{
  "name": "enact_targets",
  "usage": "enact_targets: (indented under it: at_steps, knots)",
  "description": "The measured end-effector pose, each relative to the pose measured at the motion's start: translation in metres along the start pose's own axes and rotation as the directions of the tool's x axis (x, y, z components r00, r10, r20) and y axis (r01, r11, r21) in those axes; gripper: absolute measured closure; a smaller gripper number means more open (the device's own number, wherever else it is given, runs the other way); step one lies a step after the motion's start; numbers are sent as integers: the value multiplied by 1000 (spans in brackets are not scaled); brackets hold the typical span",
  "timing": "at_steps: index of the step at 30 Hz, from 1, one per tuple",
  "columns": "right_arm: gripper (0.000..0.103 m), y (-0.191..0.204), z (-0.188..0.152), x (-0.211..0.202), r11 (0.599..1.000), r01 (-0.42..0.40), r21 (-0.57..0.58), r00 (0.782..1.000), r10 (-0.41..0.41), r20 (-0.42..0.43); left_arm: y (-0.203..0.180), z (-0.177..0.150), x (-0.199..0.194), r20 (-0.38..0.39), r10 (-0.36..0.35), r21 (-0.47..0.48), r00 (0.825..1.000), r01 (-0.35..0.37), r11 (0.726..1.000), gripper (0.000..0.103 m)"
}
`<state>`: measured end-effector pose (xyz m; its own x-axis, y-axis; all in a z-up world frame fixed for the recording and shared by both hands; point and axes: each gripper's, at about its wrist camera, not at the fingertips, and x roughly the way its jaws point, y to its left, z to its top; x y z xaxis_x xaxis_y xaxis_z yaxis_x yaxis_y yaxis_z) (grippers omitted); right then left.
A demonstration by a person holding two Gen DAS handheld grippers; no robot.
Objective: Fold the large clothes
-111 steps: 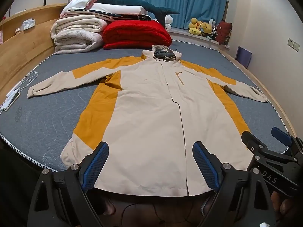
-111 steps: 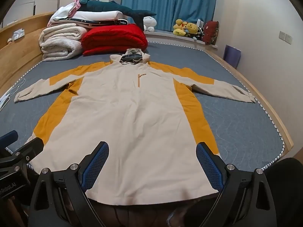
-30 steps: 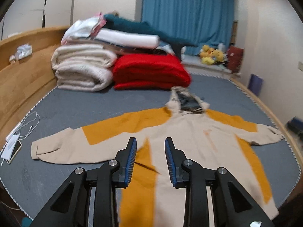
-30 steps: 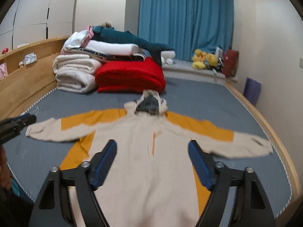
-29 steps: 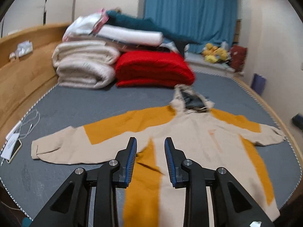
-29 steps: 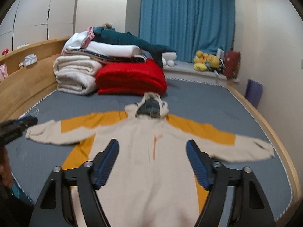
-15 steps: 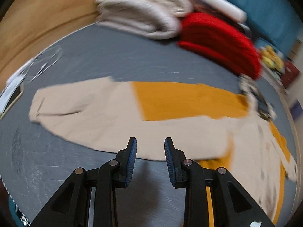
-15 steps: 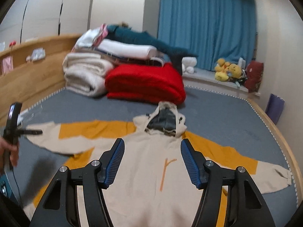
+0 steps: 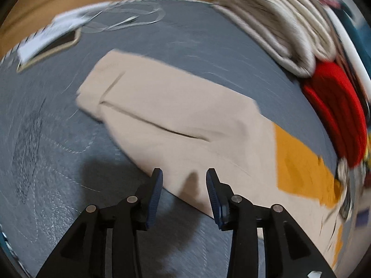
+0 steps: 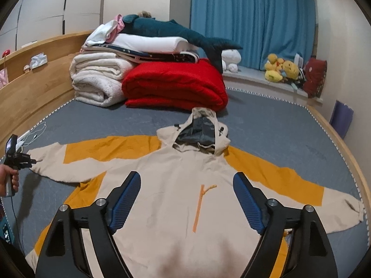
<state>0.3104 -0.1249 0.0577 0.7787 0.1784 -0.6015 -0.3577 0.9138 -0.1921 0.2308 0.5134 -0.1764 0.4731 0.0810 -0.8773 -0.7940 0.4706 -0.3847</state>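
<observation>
The left gripper (image 9: 184,184) has swung down from the coat's body to the near edge of its left sleeve (image 9: 176,115), jaws released and straddling the hem, likely to start folding that sleeve inward. The right gripper (image 10: 186,200) hovers released above the chest. The beige-and-orange hooded coat (image 10: 185,185) lies spread flat on the grey bed (image 10: 266,120), sleeves outstretched.

A cream hooded coat (image 10: 176,210) carries orange panels and grey hood lining. The quilted bed cover (image 10: 266,125) is grey; a folded blanket (image 10: 174,85) red; long curtains (image 10: 252,18) blue.
</observation>
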Motion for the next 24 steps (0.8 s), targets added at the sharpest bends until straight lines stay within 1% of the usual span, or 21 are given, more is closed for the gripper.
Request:
enact_targets:
  at_steps: [2, 5, 6, 7, 9, 12, 13, 14, 15, 17, 19, 20, 21, 22, 24]
  knots:
    - [18, -3, -2, 8, 1000, 1, 8, 1000, 0, -25, 16, 8, 7, -10, 6, -70, 1000, -6, 998, 63]
    - [18, -5, -6, 18, 1000, -5, 22, 998, 6, -63, 35, 17, 17, -23, 10, -148, 1000, -13, 989, 63]
    - [18, -7, -7, 22, 999, -14, 31, 996, 17, -84, 36, 15, 15, -17, 7, -161, 1000, -10, 987, 63]
    - [18, -8, -9, 24, 999, -19, 39, 995, 22, -98, 40, 20, 17, -3, -5, -178, 1000, 4, 984, 63]
    - [18, -12, -12, 33, 999, -5, 54, 990, 12, -139, 40, 27, 19, 13, -2, -183, 1000, 4, 983, 63]
    - [21, -15, -17, 42, 998, 6, 70, 986, 6, -166, 40, 31, 19, 33, 7, -175, 999, -1, 985, 66]
    - [25, -17, -19, 46, 997, 13, 72, 984, 1, -178, 38, 31, 20, 38, 15, -173, 999, -8, 985, 71]
    - [28, -17, -21, 48, 997, 18, 71, 982, -4, -187, 36, 33, 21, 43, 31, -163, 999, -24, 986, 84]
    - [32, -19, -23, 52, 997, 27, 71, 979, -12, -203, 31, 31, 20, 44, 50, -152, 998, -42, 987, 91]
    - [40, -23, -26, 57, 996, 38, 86, 974, -17, -227, 23, 29, 14, 71, 84, -130, 994, -75, 989, 99]
    - [55, -30, -29, 61, 993, 46, 113, 968, -16, -251, 4, 31, 1, 120, 115, -95, 986, -104, 990, 101]
    - [59, -36, -30, 62, 990, 51, 134, 964, -14, -264, -8, 31, -5, 141, 114, -74, 983, -104, 992, 101]
    - [68, -43, -31, 63, 986, 54, 159, 961, -8, -276, -29, 32, -14, 169, 101, -31, 980, -97, 995, 101]
    - [71, -48, -31, 64, 982, 57, 177, 958, -4, -286, -41, 30, -20, 183, 93, -3, 979, -94, 996, 102]
    - [73, -60, -32, 65, 974, 71, 216, 952, -1, -306, -88, 23, -41, 219, 48, 91, 975, -69, 993, 102]
